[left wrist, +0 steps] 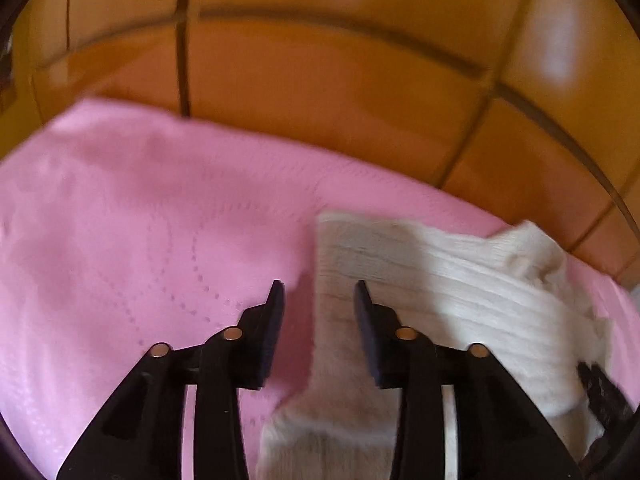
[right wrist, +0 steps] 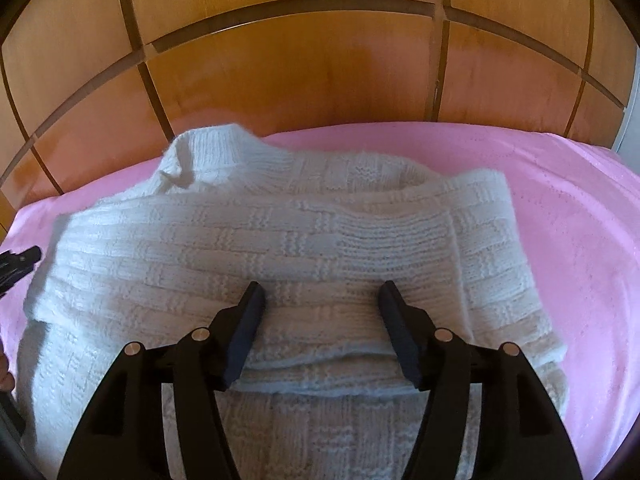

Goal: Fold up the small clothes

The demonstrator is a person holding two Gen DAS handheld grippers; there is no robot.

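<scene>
2 tools [right wrist: 322, 332] (both open) | 1 white sweater [right wrist: 280, 248] | 1 pink blanket [right wrist: 580, 220]

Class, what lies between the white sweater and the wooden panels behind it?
Only bare pink bedspread lies between the sweater and the panels, shown in the right wrist view.

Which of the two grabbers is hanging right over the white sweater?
The right gripper: only white sweater lies beneath it. The left gripper straddles the sweater's edge, partly over pink blanket.
</scene>
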